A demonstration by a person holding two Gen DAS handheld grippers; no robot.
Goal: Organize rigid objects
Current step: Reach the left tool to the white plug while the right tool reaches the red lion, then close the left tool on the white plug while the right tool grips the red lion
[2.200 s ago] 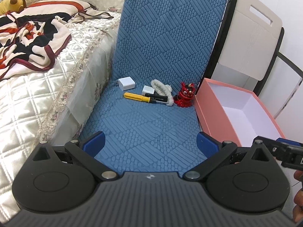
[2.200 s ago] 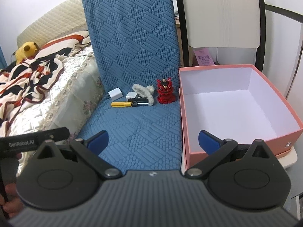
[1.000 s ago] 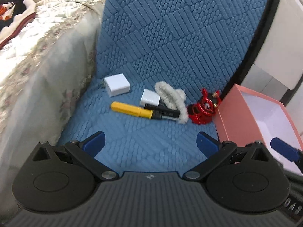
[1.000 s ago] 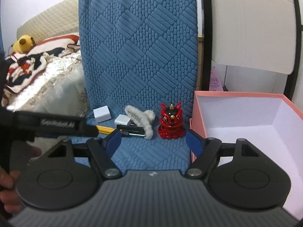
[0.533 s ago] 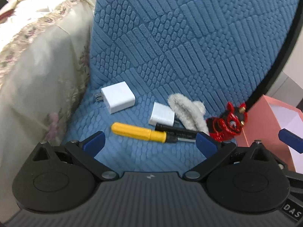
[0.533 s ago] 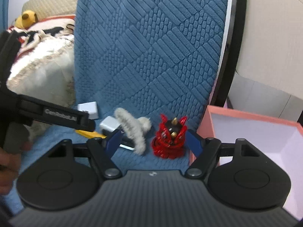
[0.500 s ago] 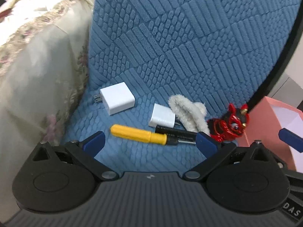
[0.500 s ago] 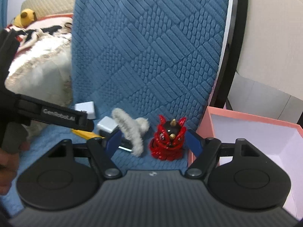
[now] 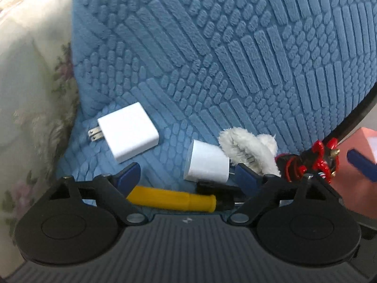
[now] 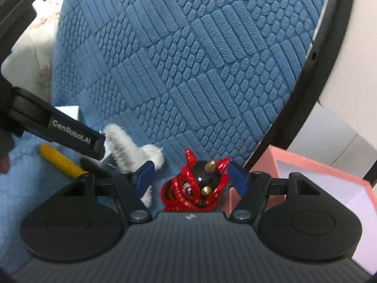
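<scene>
Nothing is stowed yet. The left hand-held gripper (image 9: 186, 173), closing, brackets the yellow screwdriver (image 9: 172, 198); the right hand-held gripper (image 10: 189, 176), closing, brackets the red figurine (image 10: 195, 186), unclamped. The pink box (image 10: 313, 176) at right shows no contents in its visible part.

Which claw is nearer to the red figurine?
Right. The right claw has the red figurine between its closing jaws, pads not yet pressing. The left claw, also closing, is over the yellow screwdriver, beside the figurine.
</scene>
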